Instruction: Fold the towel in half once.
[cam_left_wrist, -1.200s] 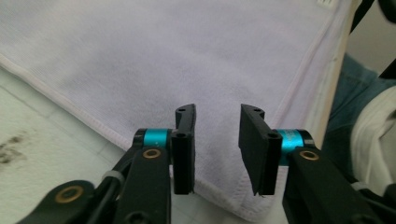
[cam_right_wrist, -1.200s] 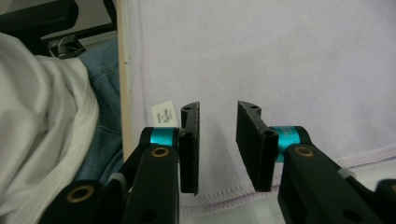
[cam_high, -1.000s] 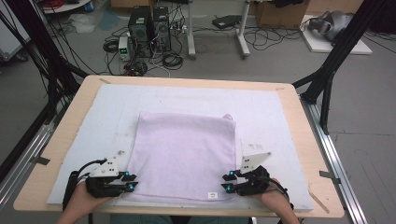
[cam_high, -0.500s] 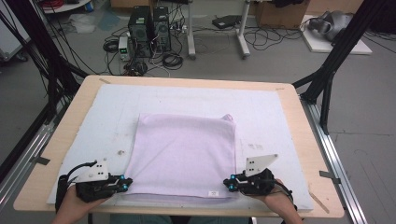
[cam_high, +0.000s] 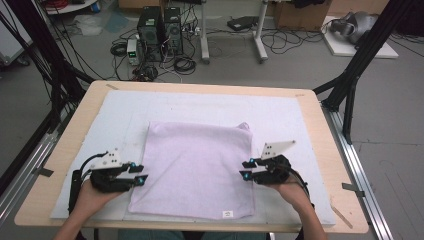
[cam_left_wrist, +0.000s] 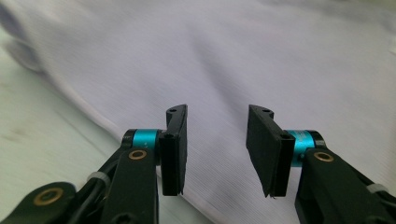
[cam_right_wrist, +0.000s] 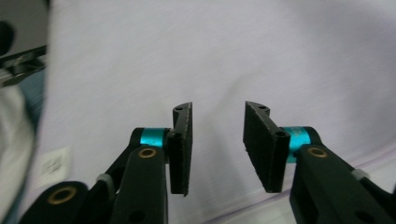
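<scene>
lilac towel (cam_high: 197, 167) lies spread flat on the white mat (cam_high: 280, 112) that covers the wooden bench (cam_high: 82, 112), nearer the person's edge, with a small white label (cam_high: 227, 214) at its near hem. on its left side the left hand-held gripper (cam_high: 141, 173) hovers at the towel's edge, held in the person's left hand (cam_high: 92, 195); its jaws have just been opening and now stand parted with nothing between them, the cloth lying flat beyond the pads (cam_left_wrist: 175, 149) in the left gripper view. on the other side the right hand-held gripper (cam_high: 246, 169) sits at the towel's right edge in the right hand (cam_high: 290, 192), its jaws likewise just opened to a middling gap, empty, with the lilac cloth (cam_right_wrist: 233, 60) stretching away behind them. both grippers point inward toward each other across the towel. beyond the bench, computer towers (cam_high: 160, 25) and loose cables (cam_high: 287, 40) sit on the grey floor.
</scene>
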